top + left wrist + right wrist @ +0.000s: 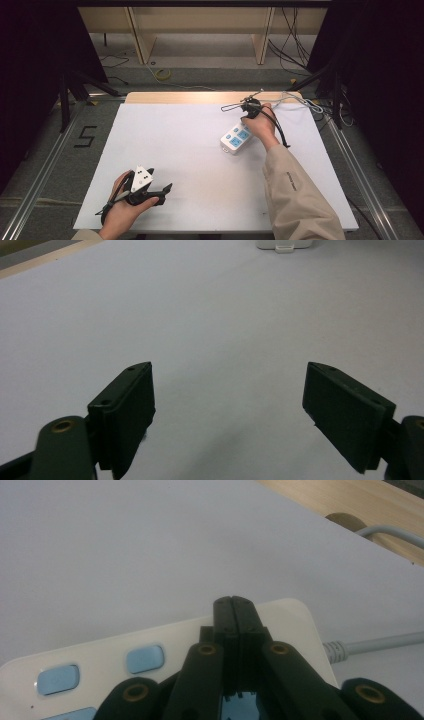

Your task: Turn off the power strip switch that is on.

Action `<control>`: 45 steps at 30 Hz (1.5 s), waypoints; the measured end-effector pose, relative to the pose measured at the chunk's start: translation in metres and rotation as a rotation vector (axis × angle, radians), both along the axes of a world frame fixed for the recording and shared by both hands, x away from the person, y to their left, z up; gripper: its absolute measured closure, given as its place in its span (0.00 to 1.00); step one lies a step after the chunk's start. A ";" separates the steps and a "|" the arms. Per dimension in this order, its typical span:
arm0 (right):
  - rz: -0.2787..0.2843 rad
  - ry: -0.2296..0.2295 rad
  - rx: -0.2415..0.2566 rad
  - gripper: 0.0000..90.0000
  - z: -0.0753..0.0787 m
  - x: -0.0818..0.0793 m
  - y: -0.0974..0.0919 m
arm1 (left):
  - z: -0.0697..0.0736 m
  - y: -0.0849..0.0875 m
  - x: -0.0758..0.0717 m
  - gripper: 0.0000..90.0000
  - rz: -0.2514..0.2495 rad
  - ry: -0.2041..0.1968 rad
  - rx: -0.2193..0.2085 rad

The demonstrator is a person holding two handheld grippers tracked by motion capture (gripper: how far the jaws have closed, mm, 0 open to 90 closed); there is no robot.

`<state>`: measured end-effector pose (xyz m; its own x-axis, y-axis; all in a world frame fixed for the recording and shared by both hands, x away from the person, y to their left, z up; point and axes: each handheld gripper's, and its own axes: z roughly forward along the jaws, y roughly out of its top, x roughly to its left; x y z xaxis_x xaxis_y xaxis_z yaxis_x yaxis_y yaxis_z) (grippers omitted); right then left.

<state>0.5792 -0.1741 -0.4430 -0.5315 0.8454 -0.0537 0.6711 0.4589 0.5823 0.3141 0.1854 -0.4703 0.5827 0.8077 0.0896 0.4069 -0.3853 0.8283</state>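
Observation:
A white power strip [235,138] with blue sockets lies right of the middle of the white table mat [175,150]. My right gripper [233,602] is shut, its jaws pressed together with nothing between them, their tips over the strip's [150,650] end where the grey cable [380,642] leaves. In the high view the right hand holds that gripper [250,114] above the strip's far end. My left gripper [162,191] rests near the mat's front left corner and points right. Its jaws [227,375] stand wide open over bare mat, with the strip's edge [285,245] far ahead.
The strip's grey cable [300,100] runs off the far right corner over the wooden table edge [200,96]. Beyond the table are a wooden shelf frame [200,30] and loose floor cables [162,75]. Metal rails [45,165] flank the table.

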 end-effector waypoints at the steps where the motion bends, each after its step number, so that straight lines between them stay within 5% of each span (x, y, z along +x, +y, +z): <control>1: 0.001 0.004 -0.001 1.00 0.000 0.000 0.000 | 0.000 0.000 0.000 0.23 0.000 0.000 0.000; 45: 0.010 0.003 -0.050 1.00 -0.002 0.001 0.005 | 0.000 0.000 0.000 0.23 0.002 -0.004 0.002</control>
